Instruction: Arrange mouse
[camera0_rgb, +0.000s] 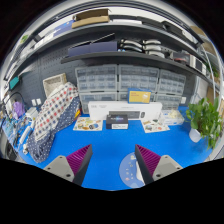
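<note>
Gripper (112, 162) open, nothing btwn fingers, above blue table (110, 145); round mouse pad (133, 170) just ahead, plant (205, 120) far right.

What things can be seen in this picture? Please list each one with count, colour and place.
Table: one, blue top, under and ahead of the fingers.
Round pad: one, pale, on the table just left of the right finger.
Boxes: several, at the table's far edge; exact count unclear.
Drawer cabinets: rows, light grey, behind the boxes.
Shelves: above the cabinets, holding goods.
Plant: one, green, far right.
Checked cloth: one, draped at far left.
Mouse: none visible.
Gripper: one, pink pads, open, holding nothing.
</note>
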